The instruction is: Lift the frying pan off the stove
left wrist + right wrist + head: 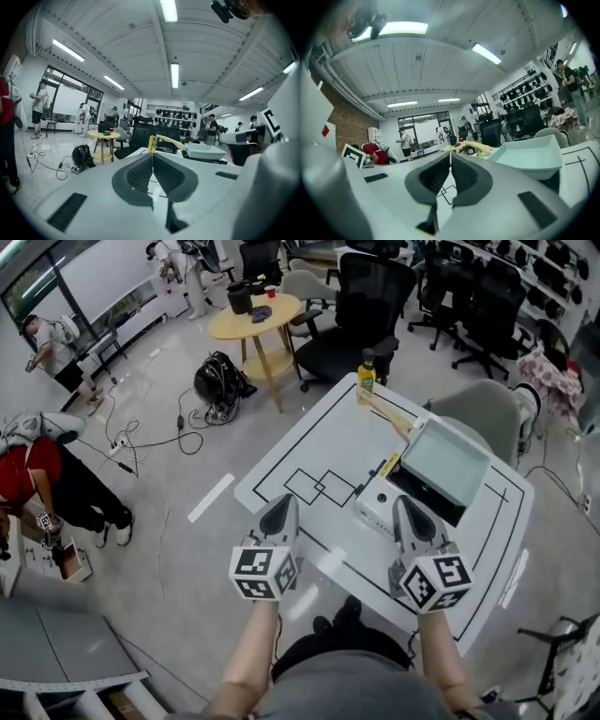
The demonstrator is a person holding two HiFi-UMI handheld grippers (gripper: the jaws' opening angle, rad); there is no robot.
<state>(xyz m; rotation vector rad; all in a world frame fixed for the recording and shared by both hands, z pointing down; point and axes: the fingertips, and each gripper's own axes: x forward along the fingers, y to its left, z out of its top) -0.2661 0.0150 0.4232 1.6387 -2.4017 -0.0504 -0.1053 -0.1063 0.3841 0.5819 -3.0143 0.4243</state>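
Note:
A pale square frying pan (445, 463) with a wooden handle (389, 415) sits on a white portable stove (375, 507) on the right half of the white table (309, 442). My left gripper (286, 502) hovers over the table's near edge, left of the stove, shut and empty. My right gripper (405, 505) is held just in front of the stove, also shut with nothing in it. In the left gripper view the pan (204, 151) lies ahead to the right beyond the shut jaws (153, 159). The right gripper view shows the pan (529, 157) close on the right of its gripper (450, 161).
A yellow bottle (366, 376) stands at the table's far corner, near the handle's end. Behind are a black office chair (361, 324), a grey chair (478, 409), a round yellow table (255, 317), and a black backpack (217, 381) with cables on the floor. People stand at left.

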